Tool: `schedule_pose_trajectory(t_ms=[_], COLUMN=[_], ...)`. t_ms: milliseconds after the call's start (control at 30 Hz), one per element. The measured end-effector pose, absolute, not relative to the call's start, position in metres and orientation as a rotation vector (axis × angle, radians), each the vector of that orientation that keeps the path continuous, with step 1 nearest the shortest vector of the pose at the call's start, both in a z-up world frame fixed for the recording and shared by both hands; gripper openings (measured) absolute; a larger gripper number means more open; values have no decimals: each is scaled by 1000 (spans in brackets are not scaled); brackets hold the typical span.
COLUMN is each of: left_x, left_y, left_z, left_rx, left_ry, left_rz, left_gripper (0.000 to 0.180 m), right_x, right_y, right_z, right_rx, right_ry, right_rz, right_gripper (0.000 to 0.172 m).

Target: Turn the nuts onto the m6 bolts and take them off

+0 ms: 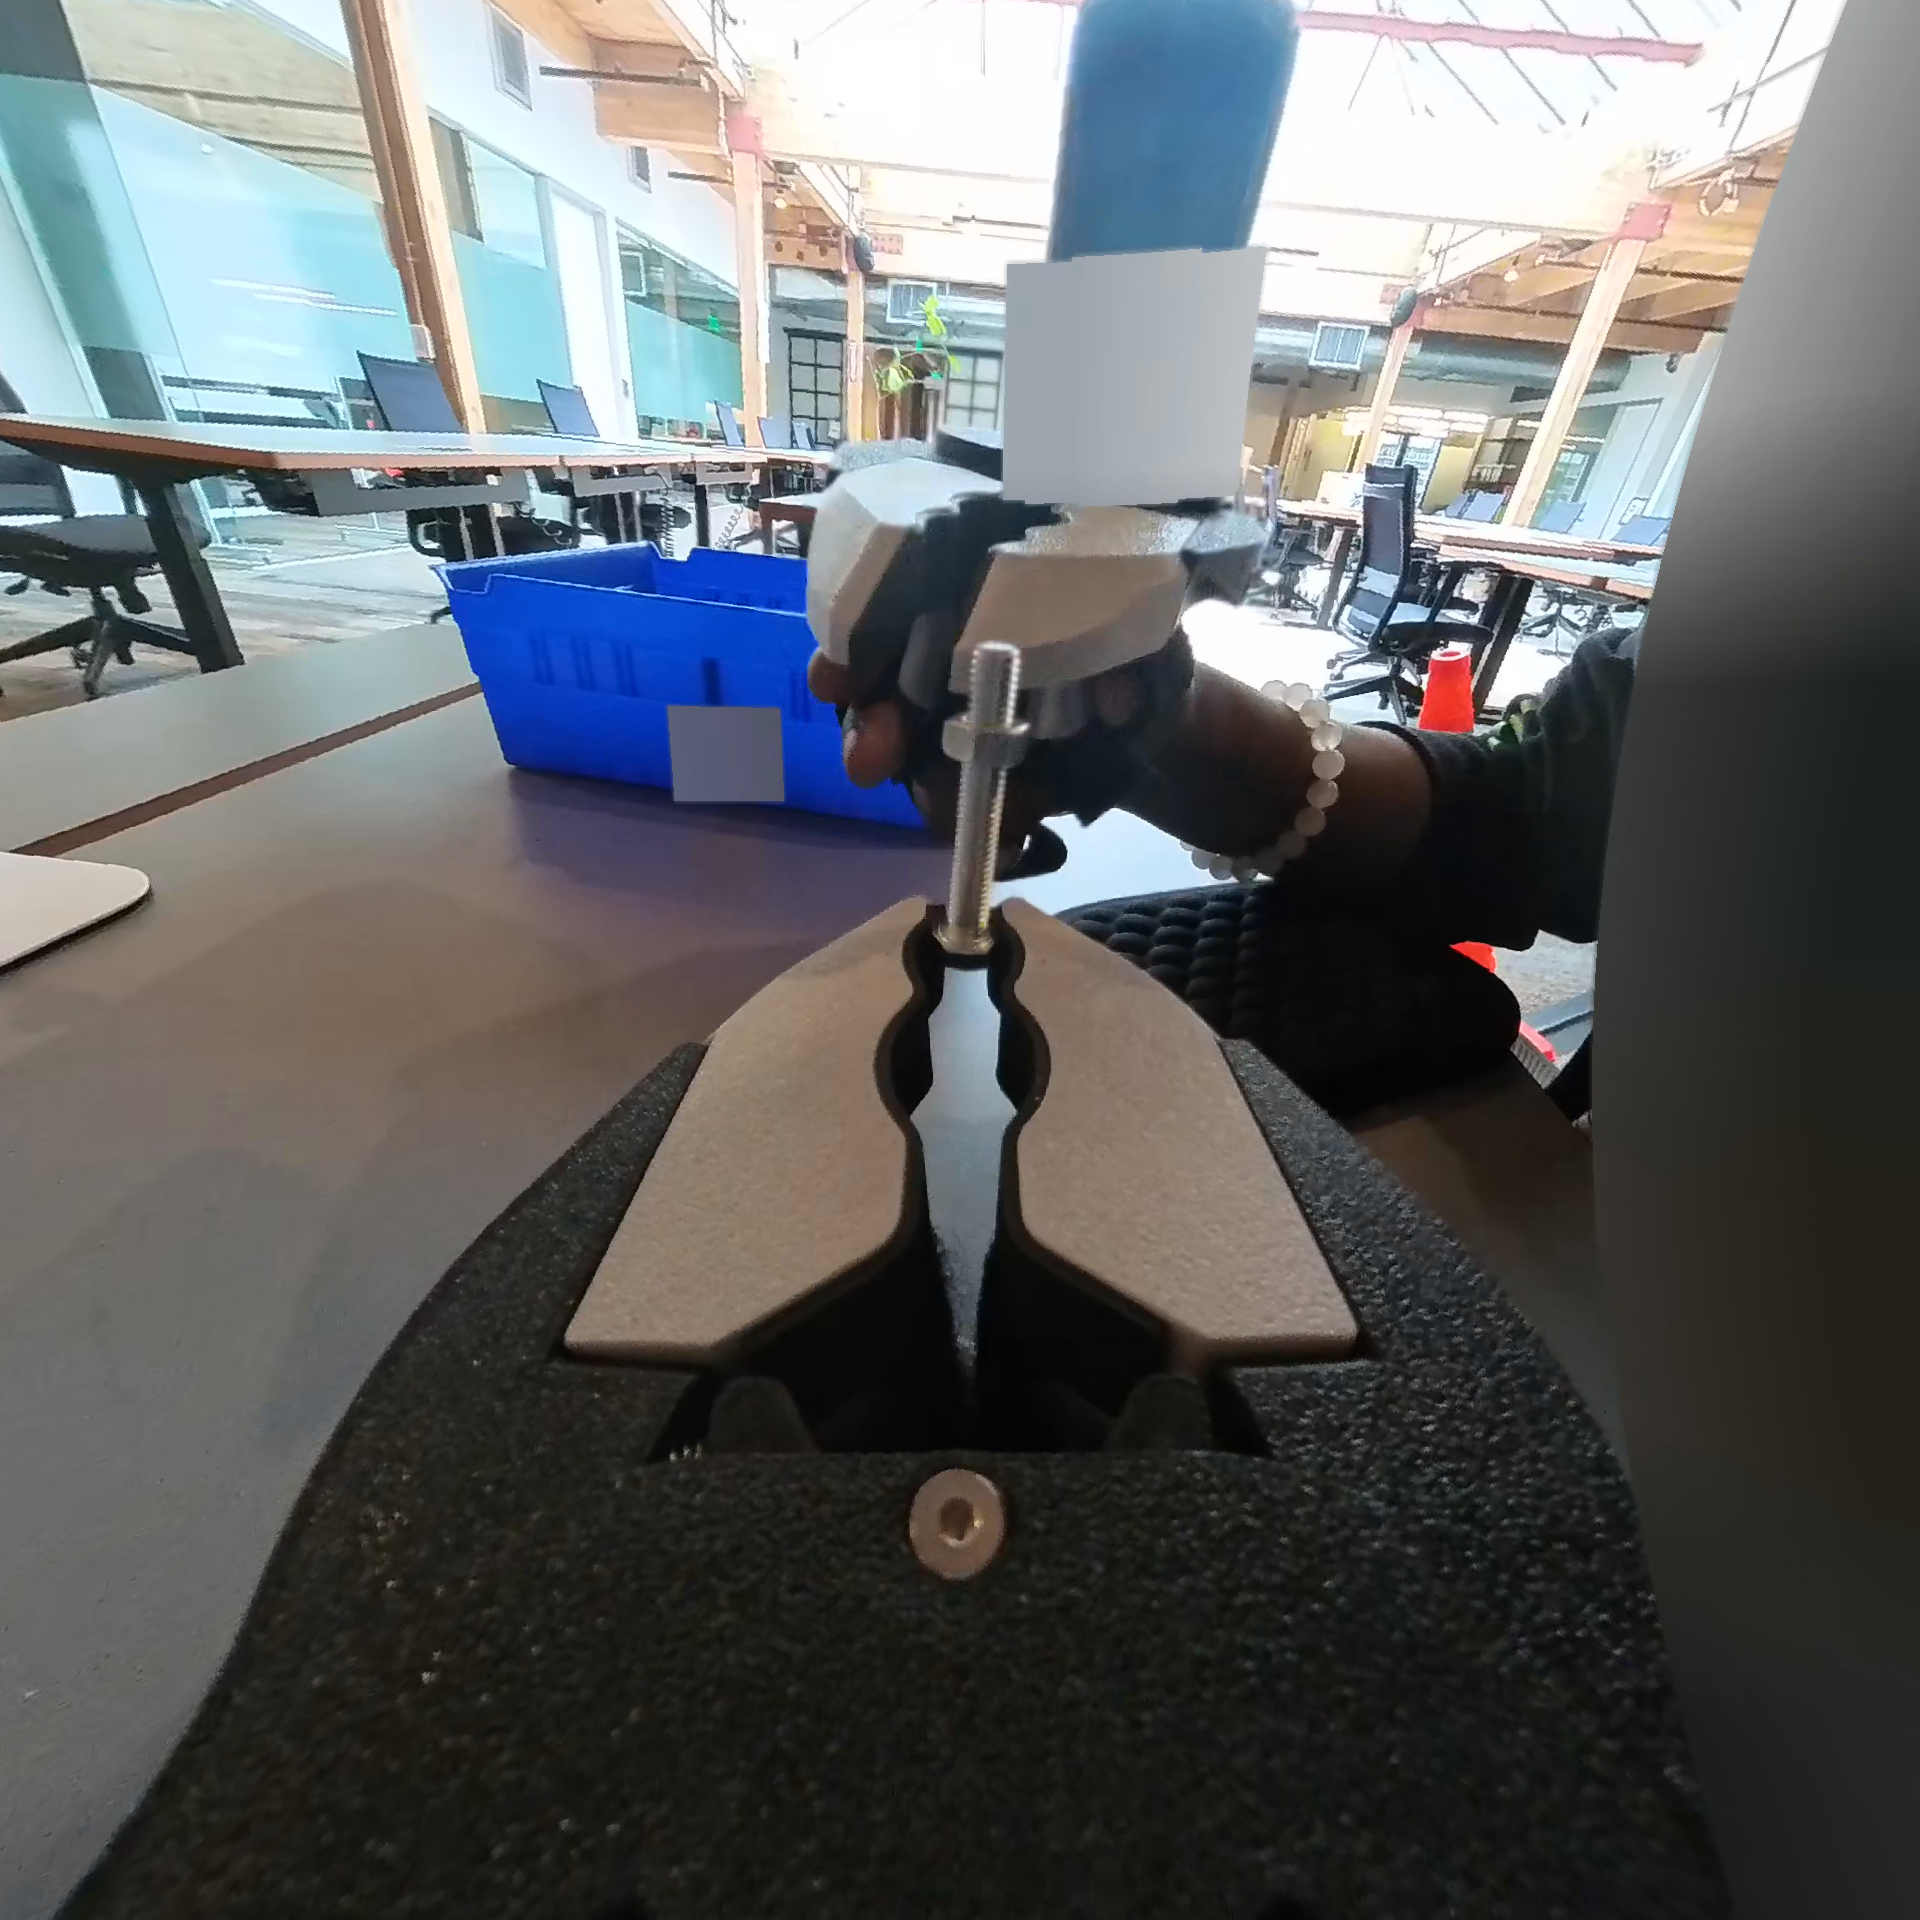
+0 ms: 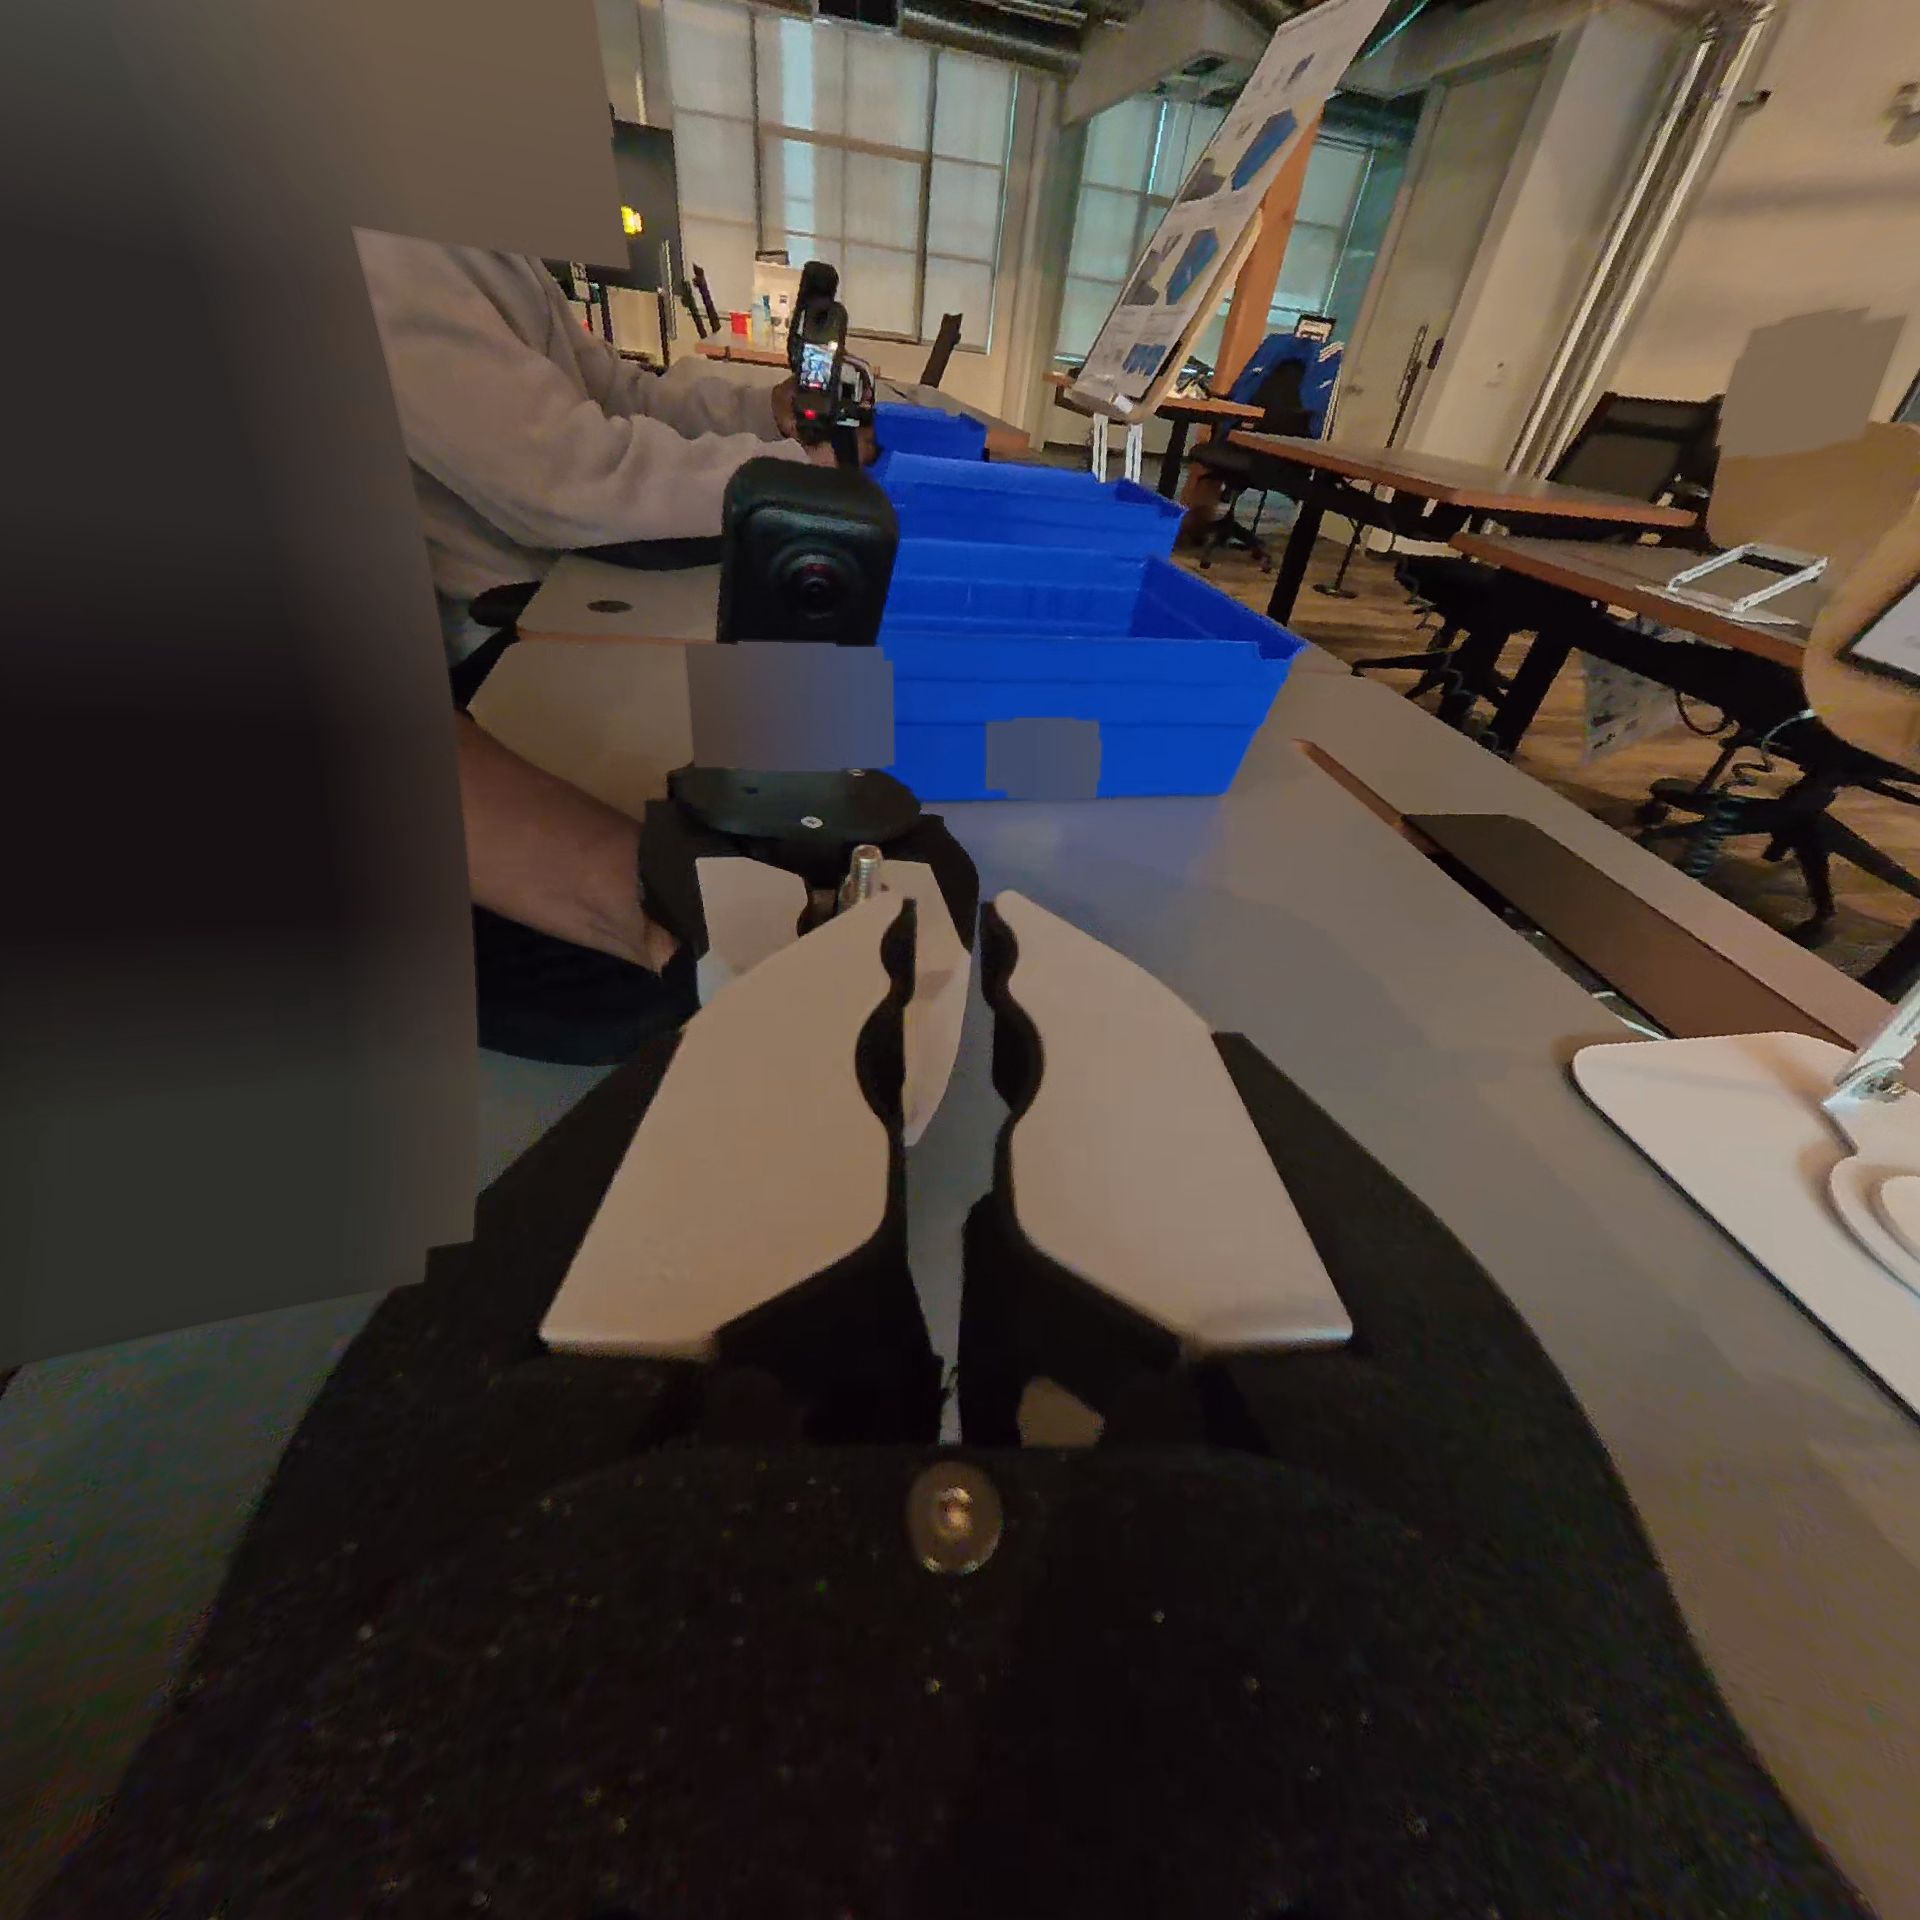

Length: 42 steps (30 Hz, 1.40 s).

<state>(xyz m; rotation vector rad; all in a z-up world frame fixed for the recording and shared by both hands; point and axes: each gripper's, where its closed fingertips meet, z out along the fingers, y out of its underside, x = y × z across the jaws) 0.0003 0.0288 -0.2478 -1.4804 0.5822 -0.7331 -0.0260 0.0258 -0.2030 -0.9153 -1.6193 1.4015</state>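
A: Where the left gripper (image 1: pixel 971 935) narrows, its grey grainy fingers (image 1: pixel 831 1039) clamp the head of a threaded steel bolt (image 1: pixel 977 821), standing upright.

B: Nut (image 1: pixel 985 730)?

A: Hexagonal, high on the thread, below the tip. Right gripper (image 2: pixel 948 914) stands above, fingers narrow; whether they grip it, cannot tell.

B: Surroundings?

A: Smooth dark table (image 1: pixel 312 987); blue plastic bin (image 1: pixel 644 665) behind, apart.

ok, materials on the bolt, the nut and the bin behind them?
Bolt: bright silvery metal, probably plated or stainless steel; it glints along its threads.
Nut: looks like the same shiny metal, hex faces catching light.
Bin: saturated blue plastic, slightly glossy, with moulded ribs and slots.
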Motion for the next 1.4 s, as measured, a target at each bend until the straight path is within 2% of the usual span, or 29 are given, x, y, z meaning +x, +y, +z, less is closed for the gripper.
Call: schedule_pose_trajectory(t_ms=[167, 200, 300, 367, 500, 567, 667, 733, 900, 933, 1000, 1067, 1133, 1200, 1233, 1267, 1367, 1400], left_x=[1, 1, -1, 0, -1, 0, -1, 0, 0, 0, -1, 0, 0, -1, 0, 0, -1, -1], left_y=[29, 29, 29, 29, 29, 29, 29, 29, 29, 29, 29, 29, 29, 30, 29, 29, 29, 29], left_z=[-248, -248, -248, -248, -248, -248, -248, -248, -248, -248, -248, -248, -248, -248, -248, -248, -248, -247], left_rx=[-1481, -1481, -1479, -1480, -1479, -1479, -1479, -1479, -1481, -1480, -1479, -1480, -1481, -1480, -1480, -1480, -1478, -1478], left_ry=[586, 587, 578, 583, 581, 584, 581, 583, 584, 584, 582, 583, 583, 581, 583, 585, 578, 577], left_rz=[-727, -726, -734, -732, -734, -732, -731, -730, -729, -730, -731, -730, -729, -730, -730, -728, -731, -732], left_gripper=[7, 7, 7, 7, 7, 7, 7, 7, 7, 7, 7, 7, 7, 7, 7, 7, 7, 7], right_x=[-29, -30, -28, -26, -28, -29, -28, -26, -29, -29, -28, -27, -26, -27, -28, -29, -28, -27], right_y=[14, 15, 23, 25, 15, 13, 22, 23, 15, 16, 20, 24, 21, 15, 13, 13, 18, 20], right_z=[-209, -210, -205, -203, -209, -211, -207, -204, -209, -210, -207, -203, -201, -206, -208, -209, -207, -204], right_rx=[-899, -899, -912, -914, -897, -893, -909, -906, -903, -902, -906, -908, -898, -896, -899, -900, -902, -898], right_ry=[-1671, -1667, -1628, -1620, -1671, -1681, -1638, -1628, -1668, -1665, -1640, -1615, -1620, -1656, -1670, -1671, -1644, -1634], right_rz=[1373, 1359, 1382, 1400, 1390, 1378, 1371, 1392, 1380, 1369, 1367, 1386, 1408, 1397, 1387, 1374, 1367, 1379], right_gripper=[30, 29, 11, 10, 27, 30, 11, 9, 33, 30, 13, 9, 15, 32, 35, 32, 11, 10])
